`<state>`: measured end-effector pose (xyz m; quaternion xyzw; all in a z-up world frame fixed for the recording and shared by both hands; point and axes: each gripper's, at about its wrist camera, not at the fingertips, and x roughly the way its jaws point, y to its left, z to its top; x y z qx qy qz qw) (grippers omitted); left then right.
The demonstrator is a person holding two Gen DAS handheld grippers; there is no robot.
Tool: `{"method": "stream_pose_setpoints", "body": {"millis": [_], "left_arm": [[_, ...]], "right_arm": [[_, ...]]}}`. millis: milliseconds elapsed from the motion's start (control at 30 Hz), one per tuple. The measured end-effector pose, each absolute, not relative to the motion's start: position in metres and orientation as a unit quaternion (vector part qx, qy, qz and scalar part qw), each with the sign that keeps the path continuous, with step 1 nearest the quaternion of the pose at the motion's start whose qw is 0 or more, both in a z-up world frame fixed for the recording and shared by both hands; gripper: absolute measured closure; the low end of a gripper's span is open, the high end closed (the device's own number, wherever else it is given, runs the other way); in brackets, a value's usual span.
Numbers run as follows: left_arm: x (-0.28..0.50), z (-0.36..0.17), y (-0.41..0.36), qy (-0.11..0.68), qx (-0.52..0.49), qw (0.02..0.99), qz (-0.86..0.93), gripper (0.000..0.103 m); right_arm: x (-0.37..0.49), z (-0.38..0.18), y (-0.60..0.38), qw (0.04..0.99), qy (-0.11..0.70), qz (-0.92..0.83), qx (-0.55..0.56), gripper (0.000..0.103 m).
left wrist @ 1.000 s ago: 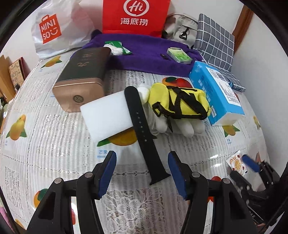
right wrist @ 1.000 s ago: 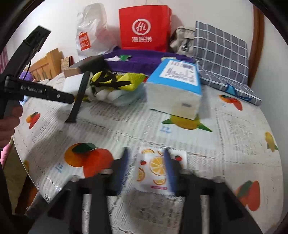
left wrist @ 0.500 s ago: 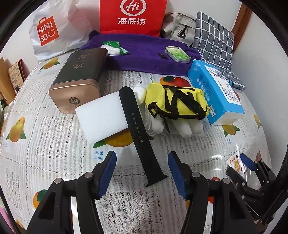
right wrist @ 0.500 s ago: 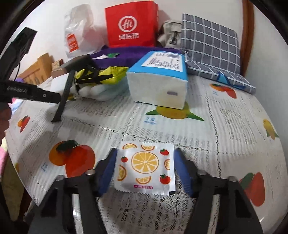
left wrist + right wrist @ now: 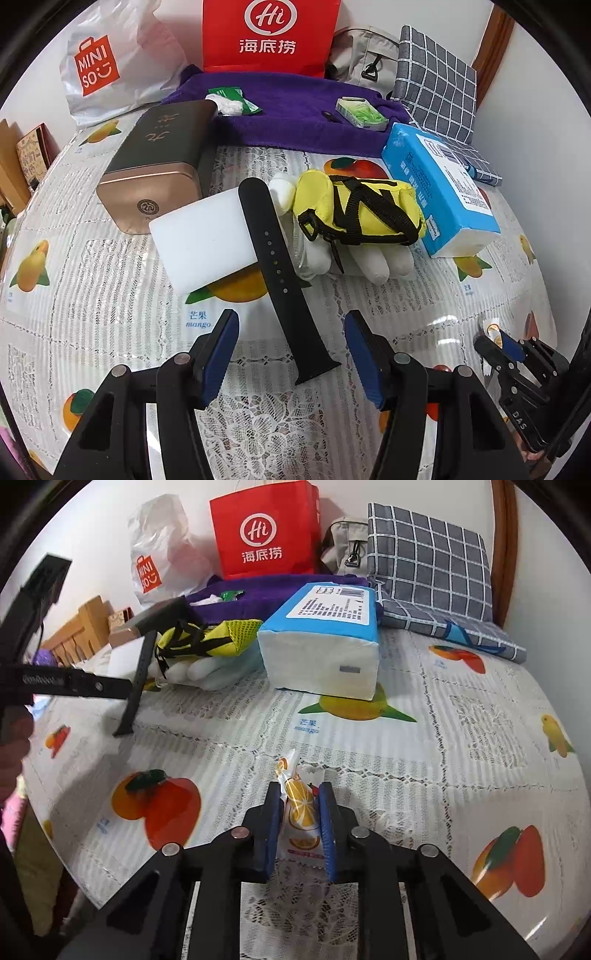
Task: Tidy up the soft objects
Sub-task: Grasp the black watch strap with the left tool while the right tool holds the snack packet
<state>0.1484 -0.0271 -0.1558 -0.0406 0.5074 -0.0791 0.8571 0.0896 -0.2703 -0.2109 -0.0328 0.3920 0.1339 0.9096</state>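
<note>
Right gripper has closed on the fruit-print packet; left gripper waits wide open.

Left wrist view: the left gripper (image 5: 290, 341) holds its 2 blue pads spread as they were 0.5 s ago, gripping nothing, with the black watch strap (image 5: 279, 273) lying between them, propped on the white sponge block (image 5: 203, 236) beside the yellow pouch (image 5: 360, 212). Right wrist view: the right gripper (image 5: 300, 805), open around the flat packet (image 5: 300, 812) 0.5 s ago, now pinches it, buckled upright on the tablecloth (image 5: 461, 738). It looks secured, so lifting it toward the other soft items seems next.
</note>
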Motion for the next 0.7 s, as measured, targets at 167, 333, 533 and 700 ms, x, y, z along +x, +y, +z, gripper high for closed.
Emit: {"method": "stream_pose_setpoints", "body": {"millis": [167,333,533,700], "left_arm": [[0.155,-0.161,-0.027,0.501,-0.062,0.860,-0.072,0.048],[0.167,-0.171,-0.034,0.500,-0.067,0.862,-0.053,0.055],[0.178,-0.176,-0.046,0.489,-0.042,0.871,-0.017,0.073],[0.176,-0.175,-0.036,0.490,-0.056,0.870,-0.020,0.084]], "right_arm": [[0.088,-0.210,-0.260,0.906,0.393,0.154,-0.040,0.086],[0.091,-0.208,-0.260,0.905,0.396,0.154,-0.029,0.086],[0.096,-0.210,-0.262,0.904,0.400,0.151,-0.018,0.086],[0.099,-0.210,-0.262,0.904,0.402,0.145,-0.020,0.086]]}}
